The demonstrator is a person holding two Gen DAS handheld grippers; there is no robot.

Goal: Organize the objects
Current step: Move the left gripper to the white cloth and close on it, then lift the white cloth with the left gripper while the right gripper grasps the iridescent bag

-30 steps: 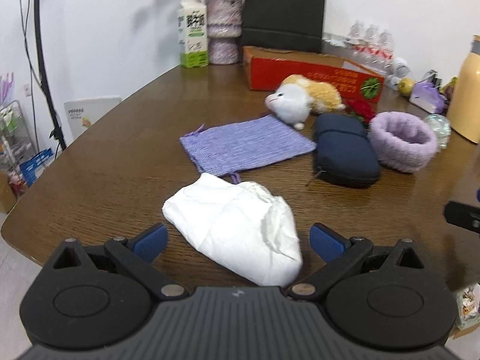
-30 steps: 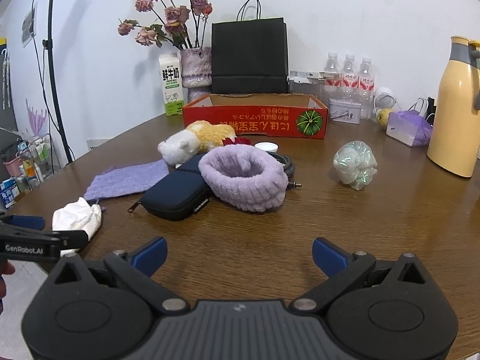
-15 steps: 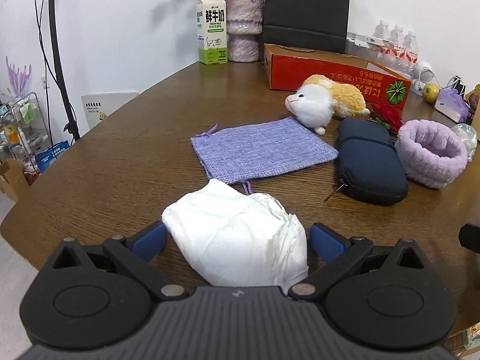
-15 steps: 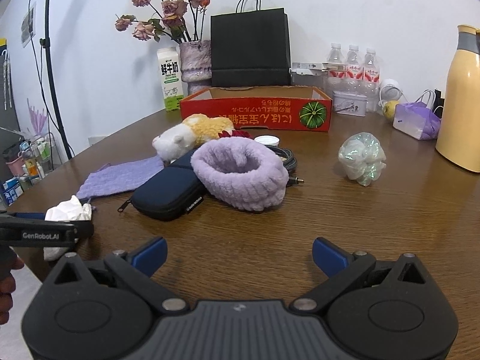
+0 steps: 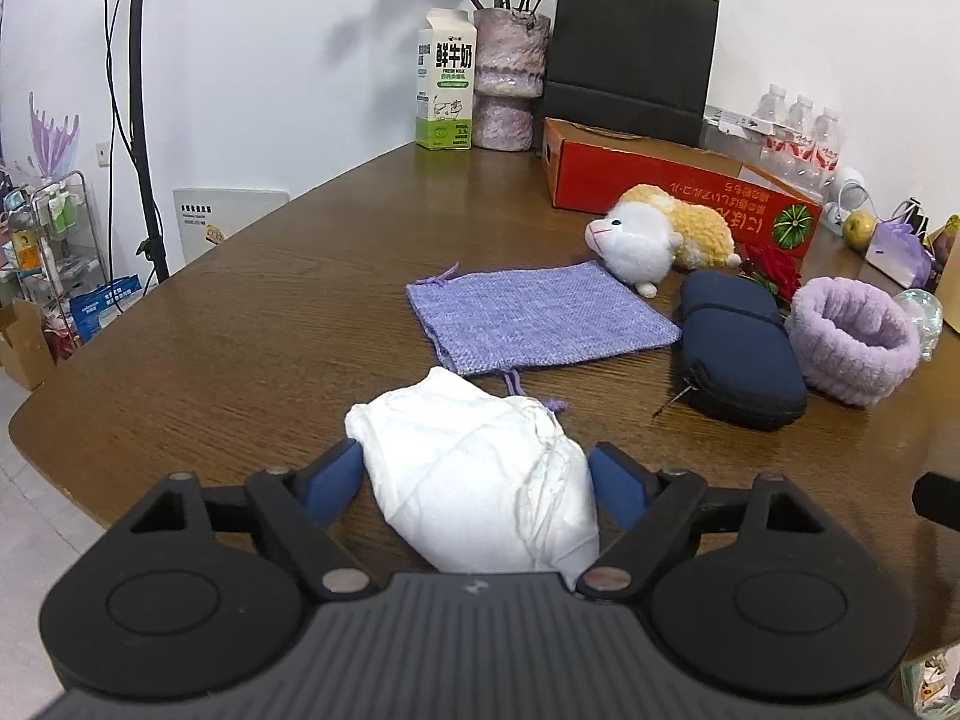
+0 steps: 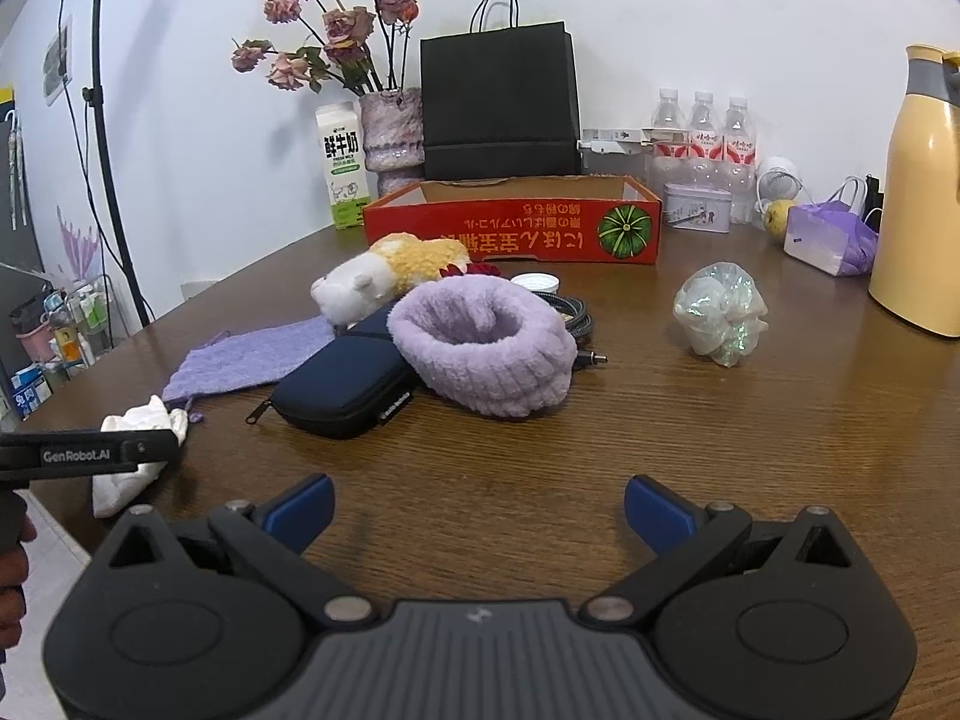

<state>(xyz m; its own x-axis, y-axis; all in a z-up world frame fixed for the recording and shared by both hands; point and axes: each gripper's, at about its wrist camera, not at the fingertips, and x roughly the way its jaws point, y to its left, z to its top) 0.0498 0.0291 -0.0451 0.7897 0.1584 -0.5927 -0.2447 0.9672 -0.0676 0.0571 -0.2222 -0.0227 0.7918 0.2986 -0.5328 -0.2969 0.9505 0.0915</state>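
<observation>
A crumpled white cloth [image 5: 474, 480] lies near the front edge of the brown table [image 5: 240, 360]. My left gripper [image 5: 477, 471] straddles it, jaws closing, and both blue pads touch the cloth's sides. In the right wrist view the cloth [image 6: 144, 420] shows at far left behind the left gripper's black finger [image 6: 90, 456]. My right gripper [image 6: 477, 504] stands open over bare wood with nothing between its fingers. Beyond lie a purple woven pouch [image 5: 540, 315], a navy zip case [image 5: 738, 348], a purple fuzzy band [image 5: 852, 348] and a plush toy [image 5: 654, 240].
A red cardboard box [image 6: 516, 222] stands open-topped at the back, with a milk carton [image 5: 447, 84], a vase [image 5: 507, 90] and a black paper bag [image 5: 630, 66] behind it. An iridescent bundle [image 6: 720, 312] and a yellow jug [image 6: 918, 198] sit at right. The table's rounded edge [image 5: 36, 420] is close on the left.
The left gripper has slid forward around the white cloth, and its jaws have drawn in until the pads meet the cloth. The right gripper has kept still.
</observation>
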